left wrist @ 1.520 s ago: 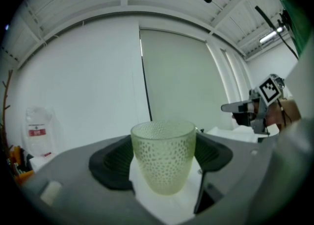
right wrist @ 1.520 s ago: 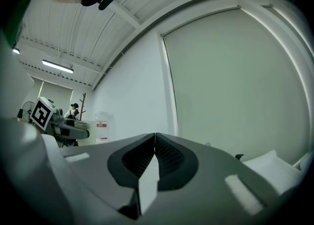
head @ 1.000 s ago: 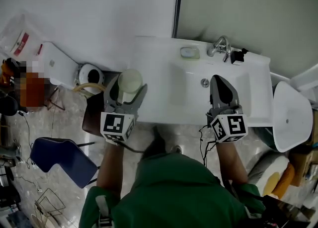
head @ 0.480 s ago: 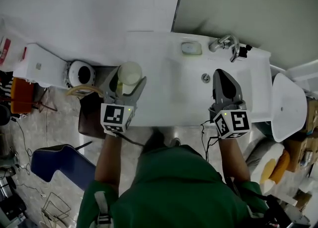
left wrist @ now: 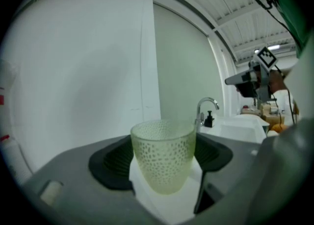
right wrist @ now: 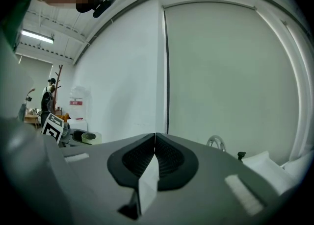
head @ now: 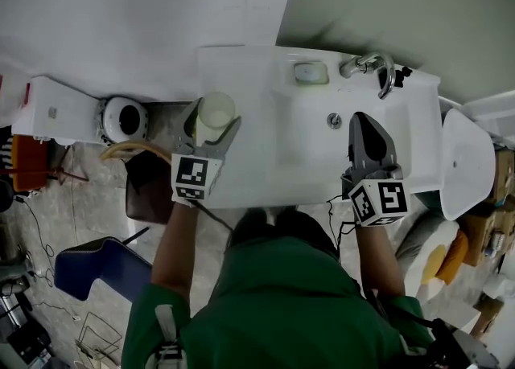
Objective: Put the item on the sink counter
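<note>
A pale yellow-green dotted plastic cup (head: pixel 214 116) (left wrist: pixel 163 154) stands upright between the jaws of my left gripper (head: pixel 212 125) (left wrist: pixel 164 158), which is shut on it. In the head view the cup hangs at the left end of the white sink counter (head: pixel 241 78), over its edge. My right gripper (head: pixel 368 138) (right wrist: pixel 155 158) is shut with nothing in it, its jaws pressed together above the basin's right front part. The chrome tap (head: pixel 372 67) (left wrist: pixel 205 109) stands at the back right of the sink.
A soap dish (head: pixel 310 74) sits on the counter's back ledge and a drain hole (head: pixel 333 121) shows in the basin. Left of the sink are a white toilet (head: pixel 122 119) and a dark bin (head: pixel 151 186). A white curved object (head: pixel 465 168) lies to the right.
The view has shifted, and my left gripper with the cup has moved a little right and forward toward the counter's left end. The right gripper stays over the basin.
</note>
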